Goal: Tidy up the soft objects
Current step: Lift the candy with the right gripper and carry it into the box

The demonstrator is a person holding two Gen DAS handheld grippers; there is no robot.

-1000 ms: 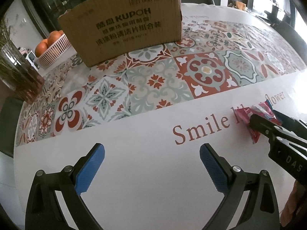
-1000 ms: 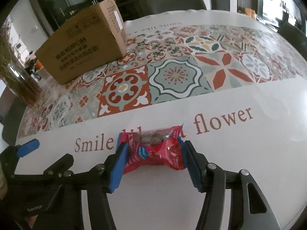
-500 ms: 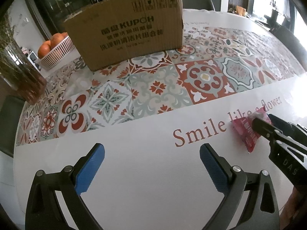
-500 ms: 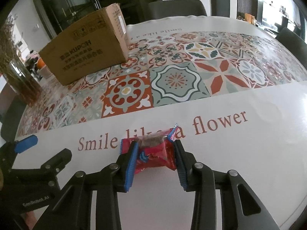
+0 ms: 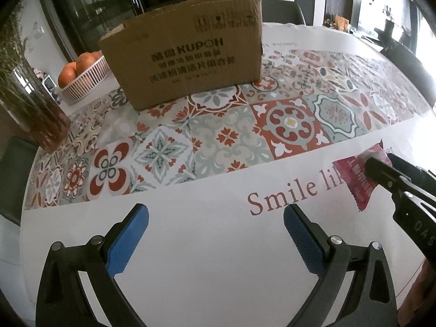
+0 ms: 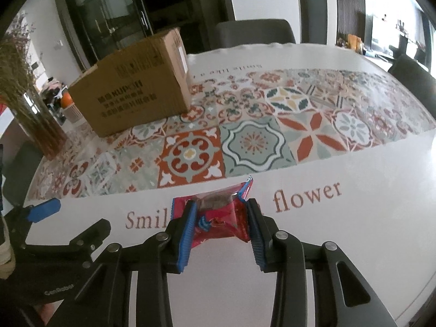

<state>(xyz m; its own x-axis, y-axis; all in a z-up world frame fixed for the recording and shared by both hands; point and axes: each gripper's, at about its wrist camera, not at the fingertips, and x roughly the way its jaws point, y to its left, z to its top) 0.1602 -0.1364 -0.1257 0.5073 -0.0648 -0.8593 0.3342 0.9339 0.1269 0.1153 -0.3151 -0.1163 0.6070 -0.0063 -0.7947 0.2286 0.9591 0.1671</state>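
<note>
My right gripper (image 6: pixel 221 219) is shut on a red snack packet (image 6: pixel 218 215), its blue pads squeezing the packet from both sides, lifted a little above the white tablecloth. The packet (image 5: pixel 357 174) and the right gripper's black fingers (image 5: pixel 387 175) also show at the right edge of the left wrist view. My left gripper (image 5: pixel 215 234) is open and empty, low over the white front part of the table. A brown cardboard box (image 5: pixel 185 60) stands at the back of the table; it also shows in the right wrist view (image 6: pixel 136 87).
A glass vase of dried stems (image 5: pixel 30 109) stands at the left, also seen in the right wrist view (image 6: pixel 35 125). A pink basket of oranges (image 5: pixel 81 79) sits beside the box. Dark chairs (image 6: pixel 256 31) ring the table's far side.
The right gripper closed tighter on the packet and lifted it off the table, rising with it. The left gripper stayed open and rose and drew back slightly.
</note>
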